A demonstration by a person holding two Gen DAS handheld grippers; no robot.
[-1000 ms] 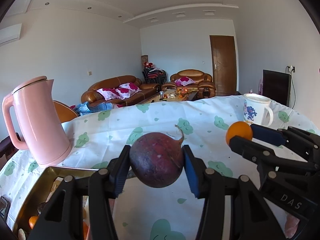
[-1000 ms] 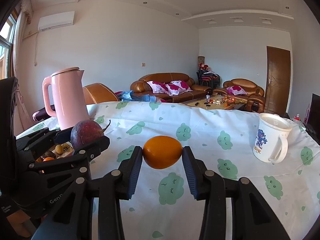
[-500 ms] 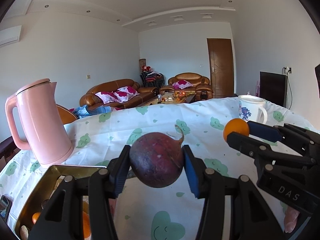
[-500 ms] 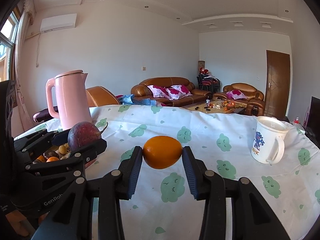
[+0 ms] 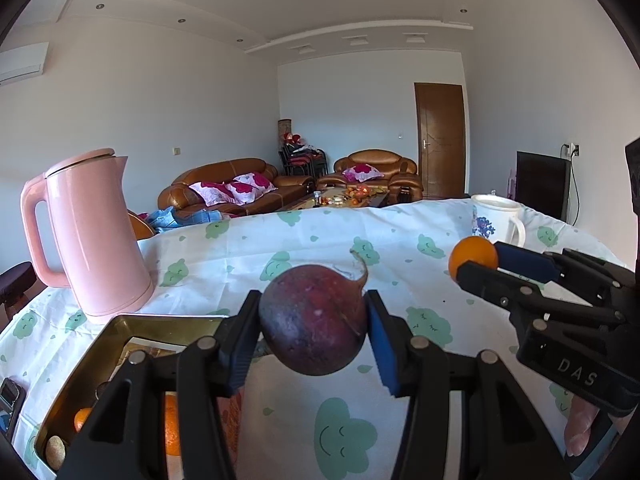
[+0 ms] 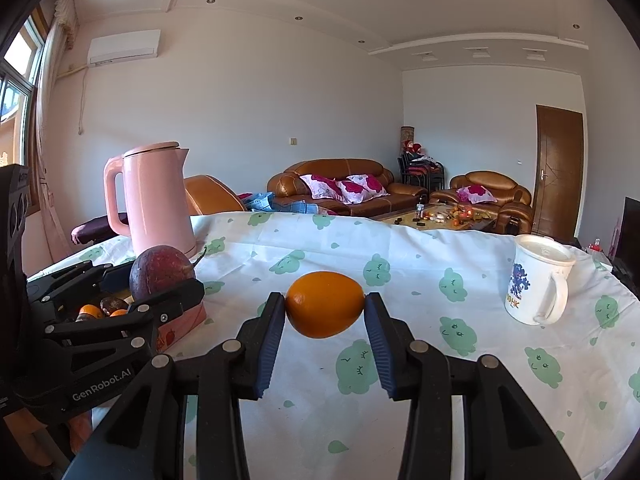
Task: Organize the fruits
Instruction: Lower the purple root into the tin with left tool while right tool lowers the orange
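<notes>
Gripping a dark purple fruit [image 5: 314, 318] between its two blue pads, the left hand-held gripper [image 5: 314, 328] is held partly closed above the table [image 5: 400, 288], the fruit's curled stem pointing toward 1 o'clock. An orange fruit [image 6: 325, 304] is clamped in the same way by the right hand-held gripper [image 6: 325, 314], its jaws narrowed onto the fruit's two sides. In the left wrist view the right hand-held gripper is seen at 3 o'clock with the orange fruit at its tip; in the right wrist view the left hand-held gripper is seen at 9 o'clock with the purple fruit at its tip. A gold-coloured tin tray [image 5: 120, 328] is seen at 8 o'clock in the left wrist view, below and beside the left hand-held gripper, and several small oranges and brownish fruits [image 5: 82, 418] are held inside it. A pink kettle [image 5: 86, 236] is stood upright just behind the tray at 10 o'clock. A white mug [image 6: 538, 280] with a blue print is stood upright at 3 o'clock in the right wrist view, well apart from the tray. The table is covered by a white cloth printed with green clouds. A fingertip [image 5: 580, 426] is glimpsed at 4 o'clock in the left wrist view.
</notes>
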